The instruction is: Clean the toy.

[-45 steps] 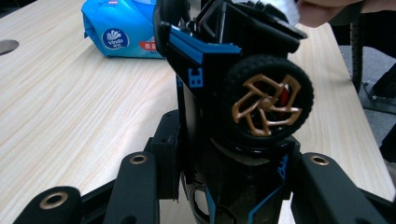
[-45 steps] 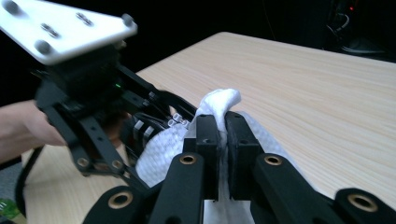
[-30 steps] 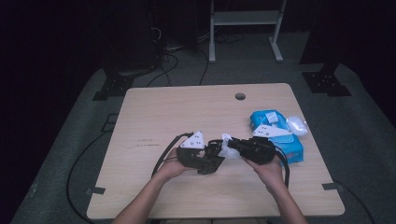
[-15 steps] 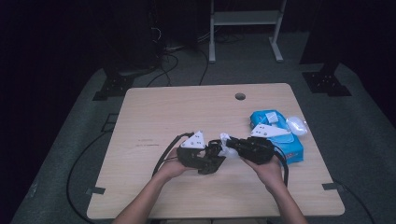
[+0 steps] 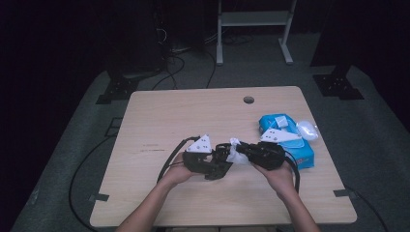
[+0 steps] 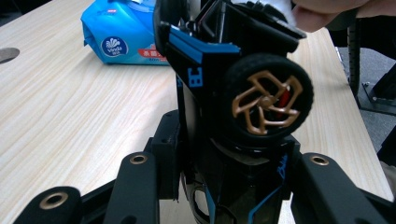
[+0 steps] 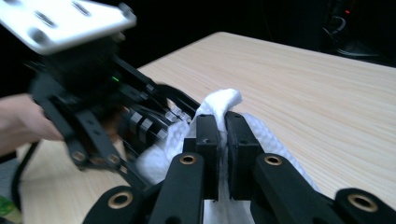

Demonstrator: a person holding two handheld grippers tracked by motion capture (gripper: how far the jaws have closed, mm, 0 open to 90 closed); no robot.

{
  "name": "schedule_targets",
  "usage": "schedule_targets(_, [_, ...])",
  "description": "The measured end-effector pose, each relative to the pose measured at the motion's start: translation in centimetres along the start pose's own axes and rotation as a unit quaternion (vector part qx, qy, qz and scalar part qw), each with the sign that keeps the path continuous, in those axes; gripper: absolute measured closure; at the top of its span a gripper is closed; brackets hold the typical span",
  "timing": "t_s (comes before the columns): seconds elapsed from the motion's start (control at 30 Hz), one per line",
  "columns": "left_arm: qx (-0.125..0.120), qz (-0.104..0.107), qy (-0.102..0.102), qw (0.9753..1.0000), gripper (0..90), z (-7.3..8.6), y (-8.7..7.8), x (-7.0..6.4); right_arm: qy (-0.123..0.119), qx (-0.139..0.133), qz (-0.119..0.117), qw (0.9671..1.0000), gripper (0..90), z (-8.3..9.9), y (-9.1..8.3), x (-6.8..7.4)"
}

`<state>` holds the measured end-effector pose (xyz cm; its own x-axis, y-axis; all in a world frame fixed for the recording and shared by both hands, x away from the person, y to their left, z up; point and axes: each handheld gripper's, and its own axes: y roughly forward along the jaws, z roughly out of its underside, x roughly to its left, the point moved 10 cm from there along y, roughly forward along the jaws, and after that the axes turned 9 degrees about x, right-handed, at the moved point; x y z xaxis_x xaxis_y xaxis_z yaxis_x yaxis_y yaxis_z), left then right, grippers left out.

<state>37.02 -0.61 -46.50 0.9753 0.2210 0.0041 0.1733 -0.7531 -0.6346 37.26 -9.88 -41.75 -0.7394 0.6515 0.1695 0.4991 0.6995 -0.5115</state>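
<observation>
A black and blue toy car [image 6: 219,70] with a gold-spoked wheel [image 6: 266,100] stands on end between my left gripper's [image 6: 229,186] jaws, which are shut on its body. In the high view the left gripper [image 5: 217,164] and the car [image 5: 223,153] sit at the table's middle front. My right gripper [image 7: 223,135] is shut on a white wipe [image 7: 219,100], with the wipe [image 5: 237,147] pressed against the car. The right gripper [image 5: 247,151] meets the left one tip to tip. The left gripper's white plate [image 7: 65,21] is blurred close by.
A blue pack of wipes [image 5: 290,140] lies at the table's right, right behind my right hand, also close behind the car as the pack [image 6: 126,32]. A small white object [image 5: 307,129] rests beside it. A cable hole [image 5: 248,100] is in the table's far side.
</observation>
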Motion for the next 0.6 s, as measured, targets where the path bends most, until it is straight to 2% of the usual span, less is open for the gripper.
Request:
schedule_targets(0.13, [0.006,-0.001,0.003,1.0,56.9,0.3,0.3,0.0,0.008,0.016,0.009,0.9998,84.7,1.0,0.2,-0.7])
schedule_targets(0.23, [0.005,0.002,-0.001,1.0,57.0,0.2,0.5,-0.1,0.004,0.002,-0.003,1.0,84.7,0.3,0.0,0.0])
schedule_targets(0.33, [0.001,0.003,-0.003,1.0,56.9,0.1,0.4,-0.1,-0.003,0.001,-0.004,1.0,84.7,-0.1,-0.1,0.4])
schedule_targets(0.5, [0.009,-0.001,0.002,1.0,57.0,0.3,0.3,0.1,0.012,0.012,0.006,0.9998,84.7,1.1,0.2,-0.8])
schedule_targets(0.6, [0.011,-0.001,0.003,0.9999,57.0,0.4,0.5,0.0,0.009,0.015,0.004,0.9998,84.7,1.1,0.3,-0.6])
